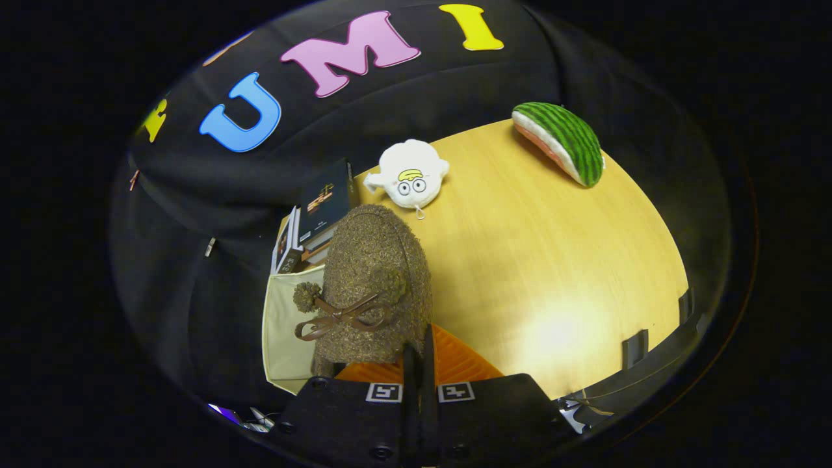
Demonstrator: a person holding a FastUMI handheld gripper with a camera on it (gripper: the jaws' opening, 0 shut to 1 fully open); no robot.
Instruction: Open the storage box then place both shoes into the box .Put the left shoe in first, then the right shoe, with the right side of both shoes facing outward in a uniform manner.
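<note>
A brown fuzzy shoe (377,273) with a leather bow and pompoms hangs just ahead of my fingers, toe pointing away from me. My gripper (419,367) is shut on the thin rim at the shoe's back, the two fingers almost touching. Under and to the left of the shoe lies a beige storage box (283,325). The shoe hides much of the box, so I cannot tell what is inside. The shoe sits over the box's right part, at the left end of the wooden table (552,260).
A stack of books (318,214) stands just beyond the box. Farther back on the table are a white plush toy (411,172) and, to the right, a watermelon-slice plush (562,142). The booth's black cloth wall rises behind.
</note>
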